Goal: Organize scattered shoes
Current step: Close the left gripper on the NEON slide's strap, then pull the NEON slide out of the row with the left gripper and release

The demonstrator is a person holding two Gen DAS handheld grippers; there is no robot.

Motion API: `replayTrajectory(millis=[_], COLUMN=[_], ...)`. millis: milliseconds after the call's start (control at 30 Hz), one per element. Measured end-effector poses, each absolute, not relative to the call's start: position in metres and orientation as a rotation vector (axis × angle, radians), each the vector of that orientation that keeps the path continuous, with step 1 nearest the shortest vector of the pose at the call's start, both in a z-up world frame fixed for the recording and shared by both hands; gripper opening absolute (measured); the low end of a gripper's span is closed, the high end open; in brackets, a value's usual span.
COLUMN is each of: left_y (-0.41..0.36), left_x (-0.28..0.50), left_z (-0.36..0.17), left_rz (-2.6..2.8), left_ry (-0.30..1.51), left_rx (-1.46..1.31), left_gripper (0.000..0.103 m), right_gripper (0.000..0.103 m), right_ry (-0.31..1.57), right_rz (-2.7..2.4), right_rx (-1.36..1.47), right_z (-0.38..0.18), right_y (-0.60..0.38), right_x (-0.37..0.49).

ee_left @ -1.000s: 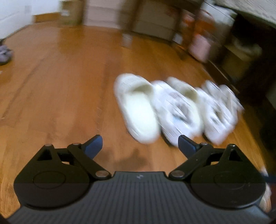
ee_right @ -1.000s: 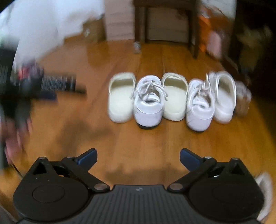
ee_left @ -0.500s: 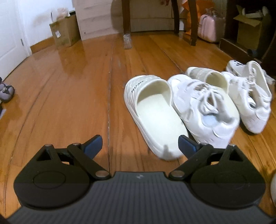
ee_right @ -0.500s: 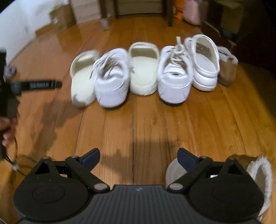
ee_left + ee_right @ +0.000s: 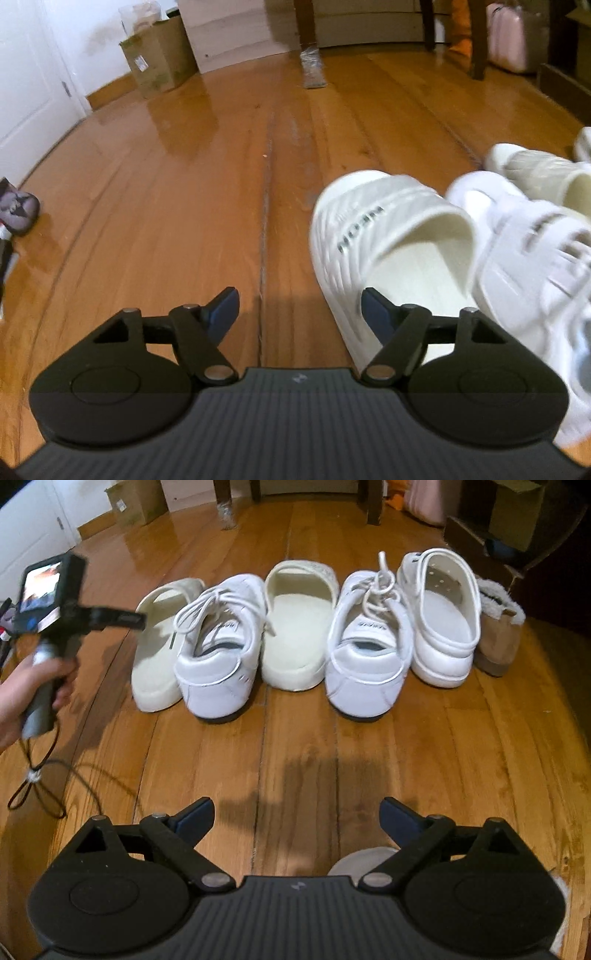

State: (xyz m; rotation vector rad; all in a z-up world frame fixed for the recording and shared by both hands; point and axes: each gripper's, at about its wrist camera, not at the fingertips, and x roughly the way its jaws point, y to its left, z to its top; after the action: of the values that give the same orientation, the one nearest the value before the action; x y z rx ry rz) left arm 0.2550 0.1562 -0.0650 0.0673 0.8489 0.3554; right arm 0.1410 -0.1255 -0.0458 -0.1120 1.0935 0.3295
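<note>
Left hand-held gripper (image 5: 299,306): jaws part-open, just been closing, nothing clamped. Its right finger sits at the near slide's (image 5: 391,236) outer wall, heel end; the slide's long axis runs away from the gripper, slightly rightward. Left hand is nearer. Slide: cream moulded foam, ribbed strap. Just right, a white leather sneaker (image 5: 524,258). Right hand-held gripper (image 5: 297,814): wide, empty over floor (image 5: 295,753), row beyond.

Dark lettering runs across the ribbed strap of the cream rubber slide sandal (image 5: 391,236), too blurred to read. Small dark print marks the tongue of the white lace-up sneaker (image 5: 369,627) (likewise illegible). No other text can be made out.
</note>
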Motion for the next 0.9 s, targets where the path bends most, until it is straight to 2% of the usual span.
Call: replayTrajectory(millis=[133, 200, 233, 267, 367, 500, 733, 900], left_y=[0.159, 0.159, 0.160, 0.161, 0.161, 0.163, 0.187, 0.192], left_x=[0.270, 0.276, 0.279, 0.282, 0.280, 0.269, 0.205, 0.141], left_z=[-0.074, -0.075, -0.077, -0.078, -0.075, -0.075, -0.065, -0.044], left_rz=[0.356, 0.345, 0.340, 0.321, 0.336, 0.353, 0.333, 0.310], left_ry=[0.853, 0.842, 0.841, 0.843, 0.846, 0.845, 0.876, 0.823], left_rx=[0.066, 0.084, 0.086, 0.068, 0.047, 0.029, -0.116, -0.174], left_gripper=[0.075, 0.067, 0.044, 0.015, 0.011, 0.010, 0.010, 0.010], right_gripper=[0.096, 0.096, 0.096, 0.096, 0.096, 0.096, 0.096, 0.096], right_ry=[1.120, 1.112, 1.110, 1.115, 1.131, 1.137, 1.174, 1.138], right_rz=[0.357, 0.366, 0.368, 0.367, 0.364, 0.354, 0.385, 0.381], right_rx=[-0.119, -0.133, -0.135, -0.131, -0.119, -0.104, 0.070, 0.198], right_z=[-0.047, -0.048, -0.049, -0.050, -0.055, -0.057, -0.059, -0.053], right_y=[-0.116, -0.112, -0.110, -0.110, -0.110, -0.111, -0.116, -0.114], right_x=[0.142, 0.141, 0.141, 0.141, 0.141, 0.138, 0.114, 0.090])
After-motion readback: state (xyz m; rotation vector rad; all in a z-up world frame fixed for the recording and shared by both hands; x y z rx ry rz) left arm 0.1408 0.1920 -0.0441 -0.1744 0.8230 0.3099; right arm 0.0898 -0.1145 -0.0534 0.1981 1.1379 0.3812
